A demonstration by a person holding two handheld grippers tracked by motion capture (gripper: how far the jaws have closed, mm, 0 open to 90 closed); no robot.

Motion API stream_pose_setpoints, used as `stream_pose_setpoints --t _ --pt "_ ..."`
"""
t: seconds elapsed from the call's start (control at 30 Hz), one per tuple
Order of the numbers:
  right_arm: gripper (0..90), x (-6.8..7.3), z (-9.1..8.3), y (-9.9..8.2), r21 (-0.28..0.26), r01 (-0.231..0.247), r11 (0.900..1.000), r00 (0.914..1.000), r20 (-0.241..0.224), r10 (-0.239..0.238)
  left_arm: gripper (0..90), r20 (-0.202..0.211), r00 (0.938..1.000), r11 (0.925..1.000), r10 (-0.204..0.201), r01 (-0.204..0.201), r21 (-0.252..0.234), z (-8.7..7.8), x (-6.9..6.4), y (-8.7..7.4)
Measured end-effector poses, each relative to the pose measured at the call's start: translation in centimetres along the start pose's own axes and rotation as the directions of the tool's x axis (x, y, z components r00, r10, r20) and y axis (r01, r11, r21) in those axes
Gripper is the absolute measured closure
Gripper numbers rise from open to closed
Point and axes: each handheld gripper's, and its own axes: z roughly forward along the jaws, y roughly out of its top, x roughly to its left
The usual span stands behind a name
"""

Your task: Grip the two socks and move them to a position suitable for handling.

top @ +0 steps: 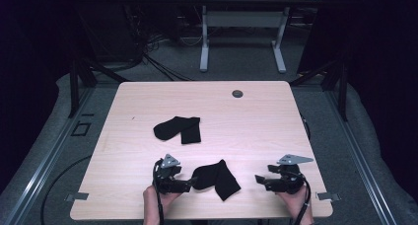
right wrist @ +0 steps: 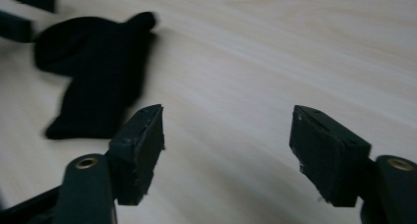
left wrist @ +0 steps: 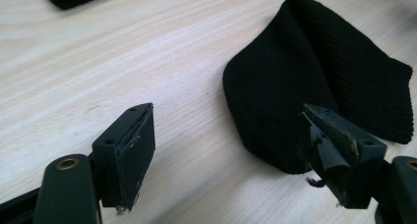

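Near sock: lying folded at the table's front edge — I'm judging it still unfinished.
Left gripper: gaping, grasping nothing, beside its toe.
Right gripper: hovering agape — well apart.
Far sock: resting folded, mid-table.

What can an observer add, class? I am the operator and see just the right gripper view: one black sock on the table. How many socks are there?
Observer: Two. The high view shows the near sock and a second sock farther up the table.
Operator: Does the left gripper hold the near one?
Observer: No. The left gripper has open jaws, with the sock beside one jaw, not pinched.
Operator: Anything else there?
Observer: A small grey cap near the far edge.
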Motion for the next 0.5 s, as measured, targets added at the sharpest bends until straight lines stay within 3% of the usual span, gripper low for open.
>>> stream_pose_setpoints --t 0.07,0.1,0.13,0.2,0.23,0.33,0.5 --pt "35.7 1.7 1.0 0.3 0.035 0.027 0.9990 0.9984 -0.051 -0.025 28.1 0.007 1.0000 1.0000 0.006 -0.006 0.003 0.4 -0.1 0.1" --pt "35.7 1.7 1.0 0.3 0.035 0.027 0.9990 0.9984 -0.051 -0.025 29.3 0.007 1.0000 1.0000 0.006 -0.006 0.003 0.4 -0.1 0.1" --pt "40.3 3.3 1.9 0.6 0.068 0.070 0.9952 0.9949 -0.077 -0.065 31.3 0.010 0.9997 0.9997 0.022 -0.022 0.012 0.7 -0.3 0.3" --pt "45.7 4.5 2.7 0.8 0.082 0.088 0.9928 0.9913 -0.105 -0.079 33.6 0.000 0.9994 0.9992 0.034 -0.034 0.021 1.0 -0.6 0.3" --pt "48.1 4.9 3.1 0.9 0.101 0.101 0.9898 0.9911 -0.098 -0.091 35.5 0.002 0.9989 0.9981 0.047 -0.047 0.039 1.2 -0.7 0.4" --pt "57.9 5.4 4.1 0.8 0.130 0.104 0.9862 0.9913 -0.095 -0.092 42.7 -0.002 0.9974 0.9966 0.072 -0.072 0.041 1.4 -1.1 0.4" --pt "73.9 5.8 4.2 0.7 0.121 0.118 0.9856 0.9883 -0.111 -0.105 59.9 -0.004 0.9942 0.9931 0.108 -0.107 0.048 1.5 -1.6 0.4"
